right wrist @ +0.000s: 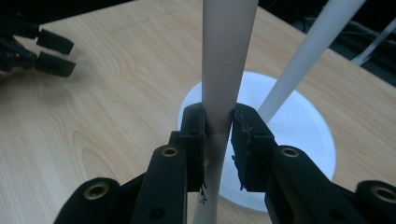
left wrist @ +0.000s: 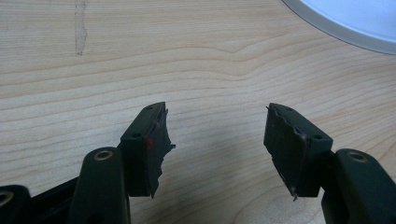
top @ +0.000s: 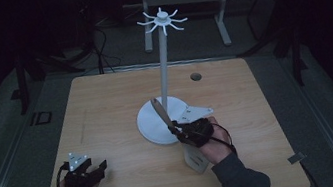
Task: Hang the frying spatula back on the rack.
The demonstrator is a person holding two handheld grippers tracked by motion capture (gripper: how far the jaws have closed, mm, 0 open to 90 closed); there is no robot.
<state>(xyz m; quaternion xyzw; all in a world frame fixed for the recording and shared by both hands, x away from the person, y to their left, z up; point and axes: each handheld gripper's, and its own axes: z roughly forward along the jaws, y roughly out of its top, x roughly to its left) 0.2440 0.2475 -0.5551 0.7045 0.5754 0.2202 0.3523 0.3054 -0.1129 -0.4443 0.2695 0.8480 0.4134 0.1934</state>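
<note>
White plastic spatula [right wrist: 226, 70] sits clamped by its handle in the right gripper [right wrist: 218, 140], lifted beside the hook stand [top: 167, 73]. The left gripper [left wrist: 217, 140] rests wide open and empty on the wooden table [top: 107, 113]. Next, probably, raising it toward the stand's top hooks [top: 161, 21].

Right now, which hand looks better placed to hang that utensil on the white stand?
The right gripper: it already clamps the utensil beside the stand. The left gripper rests open, apart.
</note>
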